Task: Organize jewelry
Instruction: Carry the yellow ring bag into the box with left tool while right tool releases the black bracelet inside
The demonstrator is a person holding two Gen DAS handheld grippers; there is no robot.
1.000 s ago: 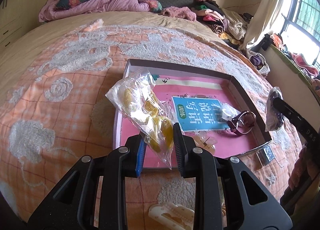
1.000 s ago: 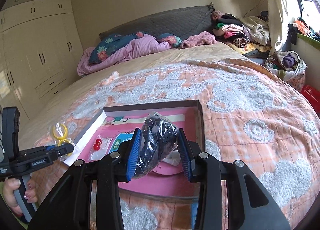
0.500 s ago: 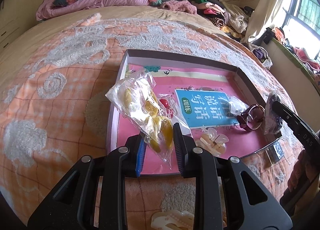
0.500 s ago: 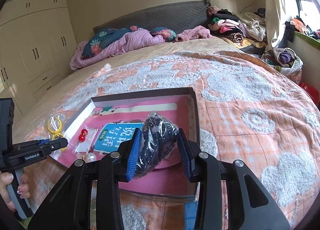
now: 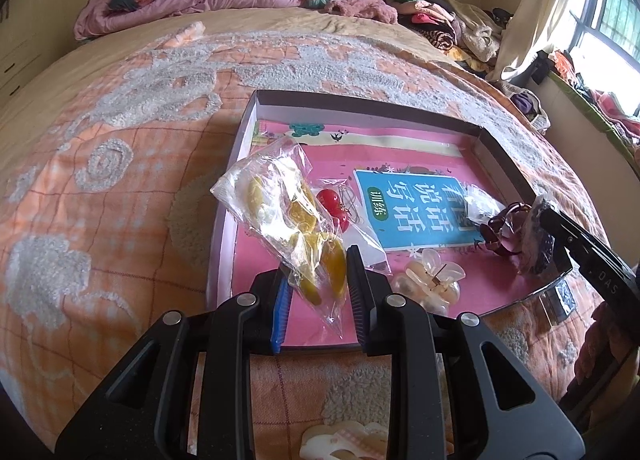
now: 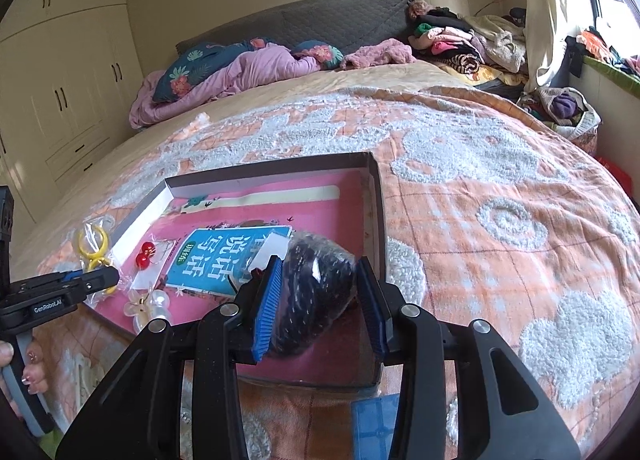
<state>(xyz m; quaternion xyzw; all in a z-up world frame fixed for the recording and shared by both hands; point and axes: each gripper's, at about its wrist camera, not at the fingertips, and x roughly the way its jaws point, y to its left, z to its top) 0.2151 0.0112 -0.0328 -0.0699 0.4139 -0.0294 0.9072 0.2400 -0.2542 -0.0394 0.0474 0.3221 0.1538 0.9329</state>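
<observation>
My left gripper (image 5: pixel 316 292) is shut on a clear bag of yellow rings (image 5: pixel 288 215), held over the near left corner of the shallow box (image 5: pixel 360 109) with a pink lining. My right gripper (image 6: pixel 318 300) is shut on a clear bag of dark beads (image 6: pixel 316 284), held over the box's near right part (image 6: pixel 376 195). In the box lie red cherry earrings (image 5: pixel 332 203), a pale flower hair clip (image 5: pixel 432 280), a dark red claw clip (image 5: pixel 504 227) and a small clear packet (image 5: pixel 478 201) on a blue label.
The box sits on an orange and white bedspread (image 5: pixel 120 179). A cream hair clip (image 5: pixel 344 440) lies on the bed below my left gripper. A blue plastic piece (image 6: pixel 376 428) lies by the box's near right corner. Pillows and clothes are piled at the bed's far end.
Both grippers have moved forward over the box with their bags still held. The box and its contents look closer and larger in both views.
</observation>
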